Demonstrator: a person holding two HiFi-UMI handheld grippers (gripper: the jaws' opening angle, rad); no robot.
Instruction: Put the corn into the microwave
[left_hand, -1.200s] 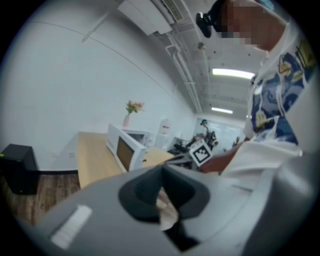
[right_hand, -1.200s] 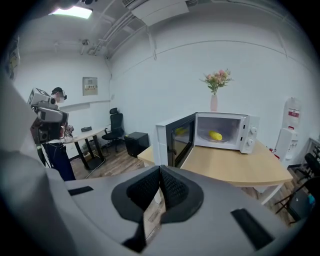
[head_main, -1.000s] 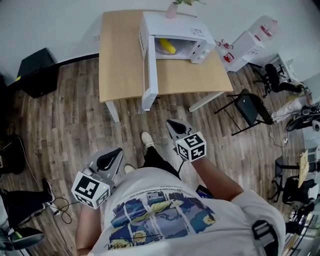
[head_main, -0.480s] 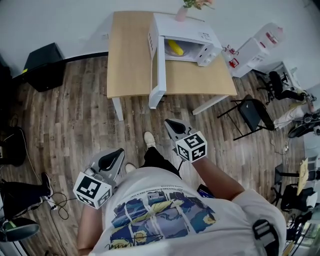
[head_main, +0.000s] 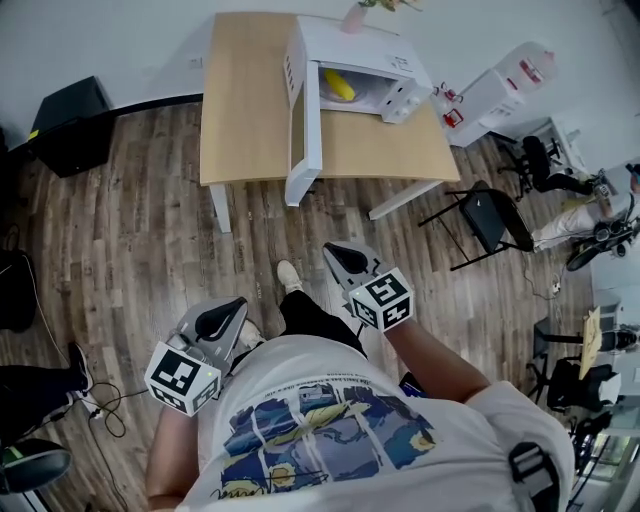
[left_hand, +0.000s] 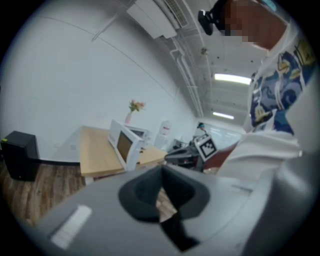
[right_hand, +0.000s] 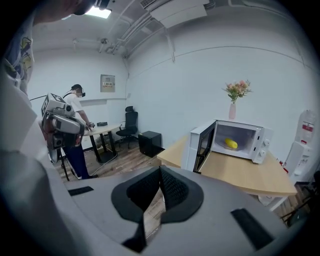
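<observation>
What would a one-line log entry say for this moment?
corn: in microwave | door: open | left gripper: shut, empty | right gripper: shut, empty

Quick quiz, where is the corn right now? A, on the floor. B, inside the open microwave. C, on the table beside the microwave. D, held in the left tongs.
B: the yellow corn lies inside the microwave, whose door stands open.
</observation>
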